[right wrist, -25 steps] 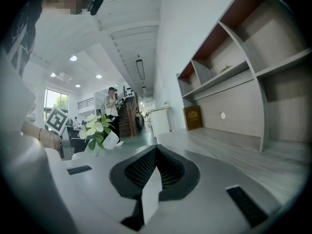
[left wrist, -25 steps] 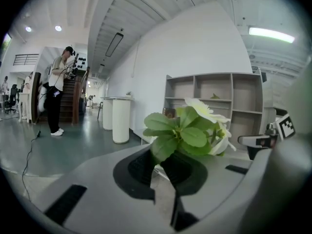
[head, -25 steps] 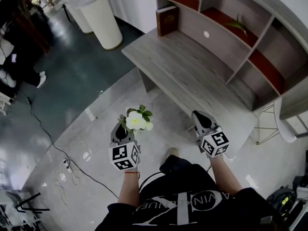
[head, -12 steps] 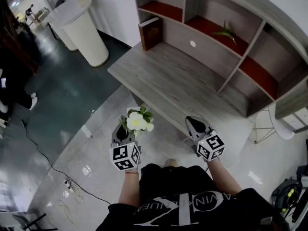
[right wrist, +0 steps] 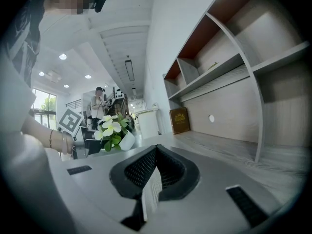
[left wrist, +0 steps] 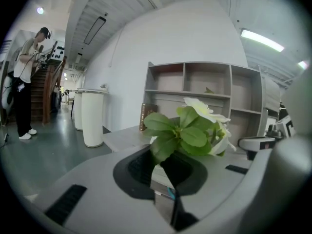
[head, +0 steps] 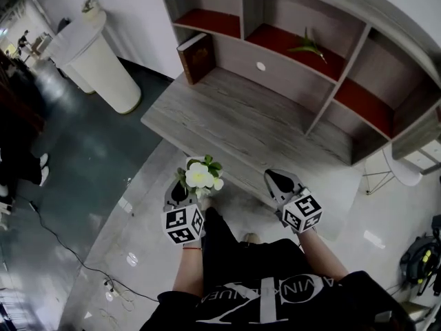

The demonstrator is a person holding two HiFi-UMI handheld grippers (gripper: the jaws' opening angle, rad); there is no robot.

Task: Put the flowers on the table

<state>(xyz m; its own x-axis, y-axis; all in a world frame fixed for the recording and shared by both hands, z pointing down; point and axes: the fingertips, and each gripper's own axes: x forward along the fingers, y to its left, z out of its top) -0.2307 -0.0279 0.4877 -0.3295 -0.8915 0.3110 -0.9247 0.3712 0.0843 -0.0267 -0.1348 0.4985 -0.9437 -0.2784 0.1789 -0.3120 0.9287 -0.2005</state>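
Just short of the near edge of the table (head: 234, 126), the flowers (head: 200, 176) sit in the air at about 1 o'clock from the left gripper (head: 180, 192), not yet on the wood. The head view gives only white blooms and leaves above the jaws. The right gripper view adds what it misses (a white pot (right wrist: 127, 140) under the leaves). The left gripper view shows those jaws clamped on the base of the bunch, with leaves filling the space above them. The right gripper (head: 278, 179) is at 3 o'clock from the left one. Its jaws are closed together with nothing between them, as its own view shows plainly.

Only the head view takes in the whole shelf unit (head: 296, 74) at 12 o'clock behind the table, with a green plant (head: 306, 45) in one red-floored bay. Both gripper views show a standing person (left wrist: 24, 82) far back in the room. From the head only dark legs at the 9 o'clock edge can be made out. The left gripper view shows white pedestals (left wrist: 92, 118) side by side, whereas the head view gives one clearly, at 10 o'clock.

Counted:
- two grippers
- one bunch of flowers in one pot
- one table
- one brown book (head: 196, 56), standing at the table's 11 o'clock end
- one shelf plant
- two pedestals
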